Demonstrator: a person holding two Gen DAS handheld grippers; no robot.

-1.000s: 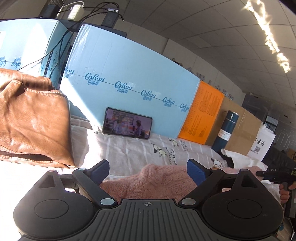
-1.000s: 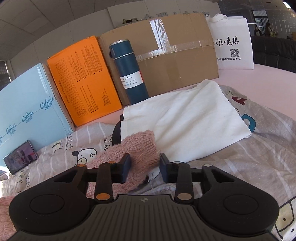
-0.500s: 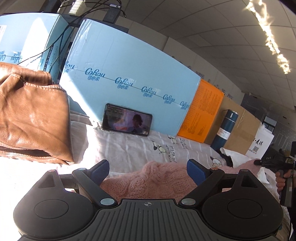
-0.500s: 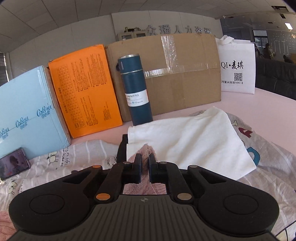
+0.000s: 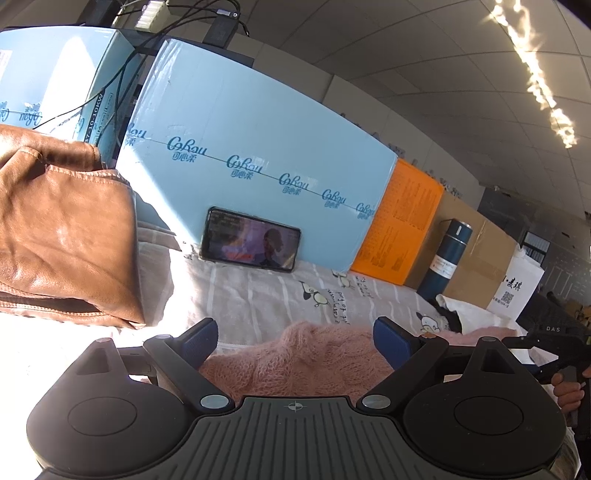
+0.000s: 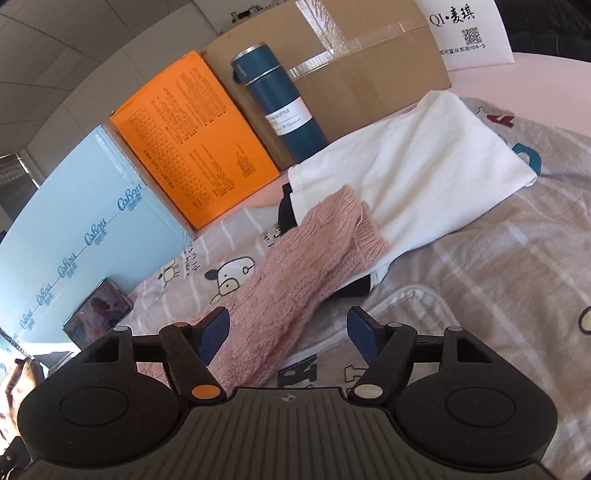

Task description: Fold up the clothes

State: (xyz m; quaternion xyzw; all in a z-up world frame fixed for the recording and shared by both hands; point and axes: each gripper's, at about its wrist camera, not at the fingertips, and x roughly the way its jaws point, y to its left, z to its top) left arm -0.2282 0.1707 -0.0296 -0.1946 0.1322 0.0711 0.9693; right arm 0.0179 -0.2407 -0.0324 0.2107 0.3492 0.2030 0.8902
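Note:
A fuzzy pink sweater (image 5: 295,365) lies on the patterned bedsheet (image 5: 258,295). My left gripper (image 5: 295,341) is open, its fingers on either side of the sweater's bulk. In the right wrist view the sweater's sleeve (image 6: 306,254) stretches out flat, its cuff resting on a folded white garment (image 6: 417,162). My right gripper (image 6: 290,332) is open and empty, just above the sleeve. The right gripper also shows at the right edge of the left wrist view (image 5: 543,350).
A brown leather jacket (image 5: 62,236) lies at the left. Light blue boxes (image 5: 258,177), an orange box (image 6: 192,147), a cardboard box (image 6: 351,66), a blue bottle (image 6: 280,107) and a white bag (image 6: 465,33) line the back. A phone (image 5: 251,245) leans on the blue box.
My right gripper was shut on the sleeve's cuff half a second ago; it has opened, let the sleeve go and pulled back. The sleeve now lies flat. My left gripper has hardly moved.

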